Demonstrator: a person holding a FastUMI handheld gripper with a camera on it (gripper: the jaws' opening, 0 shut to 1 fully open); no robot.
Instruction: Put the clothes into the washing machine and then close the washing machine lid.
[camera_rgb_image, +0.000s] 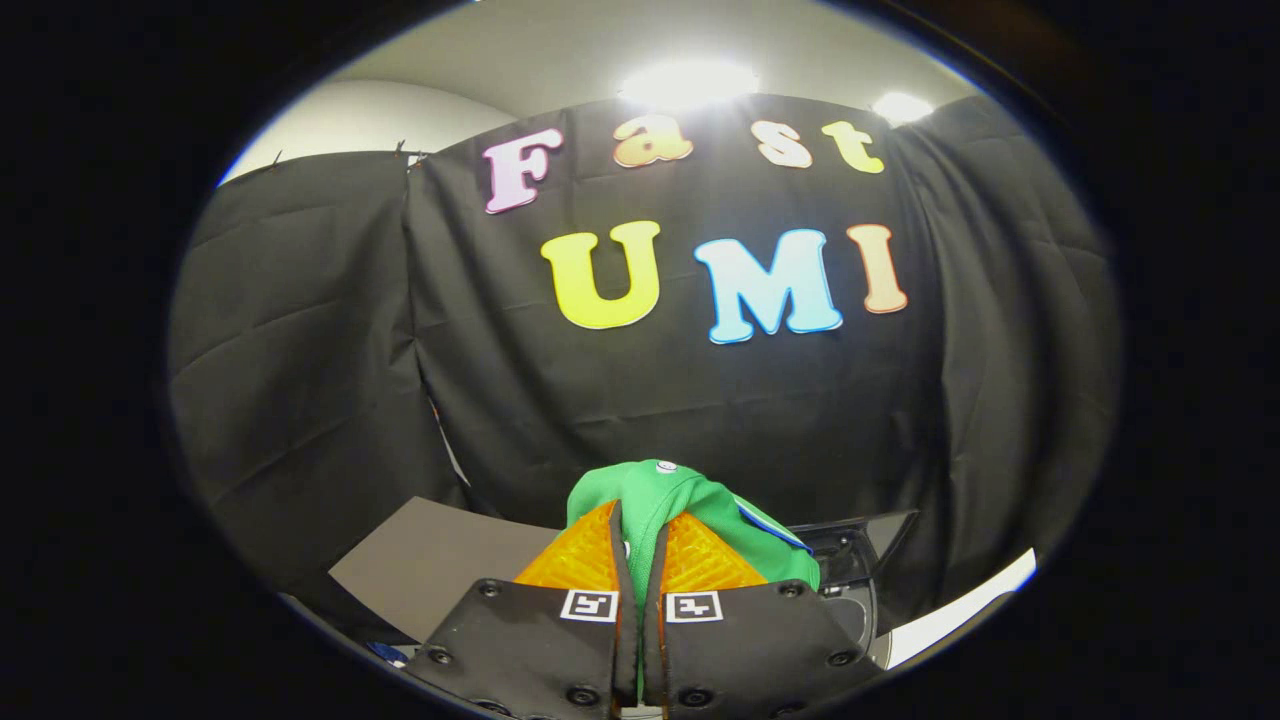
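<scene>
A green garment (690, 500) with a small white button on top and a blue-and-white strip on its right side is pinched between my two fingers and bunches up above them. My gripper (640, 550) is shut on it and holds it in the air. Behind the cloth, to the right of my fingers, the dark raised lid (865, 535) of the washing machine shows, with part of the machine's top below it. The drum opening is hidden by the fingers and the cloth.
A dark flat panel (440, 565) lies to the left, behind my fingers. A white surface edge (960, 610) runs at the right, past the machine. The black booth cloth (300, 380) hangs close behind everything.
</scene>
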